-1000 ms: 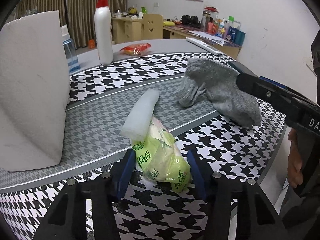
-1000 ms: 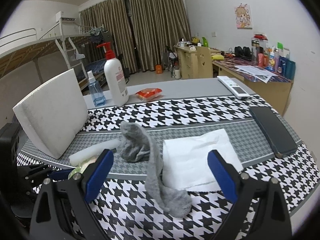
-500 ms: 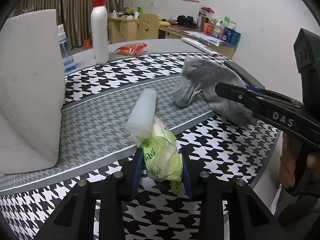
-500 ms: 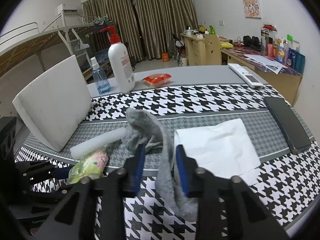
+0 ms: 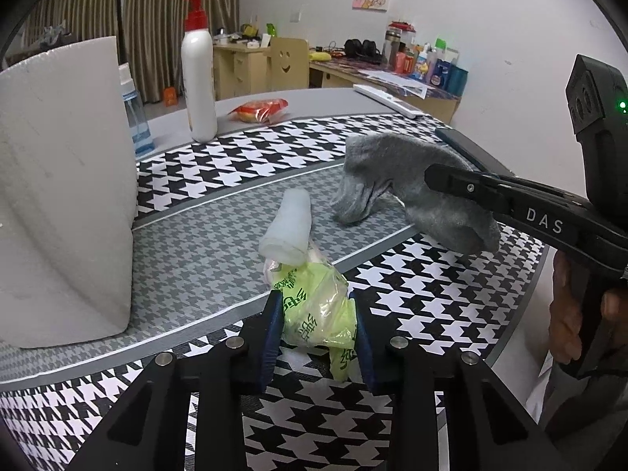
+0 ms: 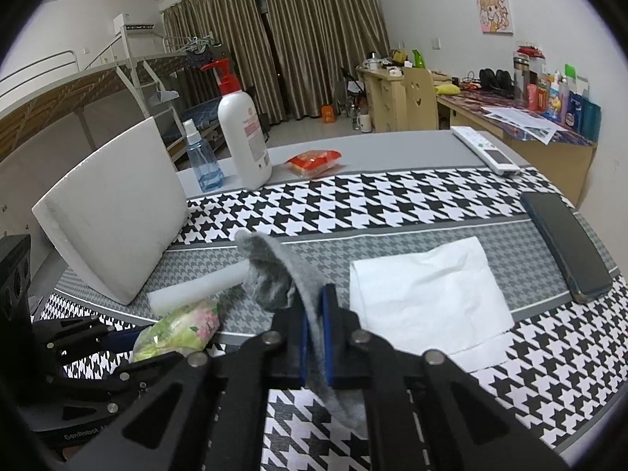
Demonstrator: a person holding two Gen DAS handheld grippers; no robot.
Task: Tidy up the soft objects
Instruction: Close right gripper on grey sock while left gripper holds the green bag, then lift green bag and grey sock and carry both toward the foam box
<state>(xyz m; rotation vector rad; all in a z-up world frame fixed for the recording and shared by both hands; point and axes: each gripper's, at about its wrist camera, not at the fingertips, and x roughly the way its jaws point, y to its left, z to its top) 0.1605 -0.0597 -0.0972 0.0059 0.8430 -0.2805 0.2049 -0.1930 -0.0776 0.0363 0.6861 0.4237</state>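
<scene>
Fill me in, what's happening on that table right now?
A person is sorting soft items with two handheld grippers. The left gripper is shut on the green tissue pack, which rests on the houndstooth cloth beside a white foam roll. The right gripper is shut on the gray sock, one end bunched on the cloth. A white tissue sheet lies flat to the right, untouched.
</scene>
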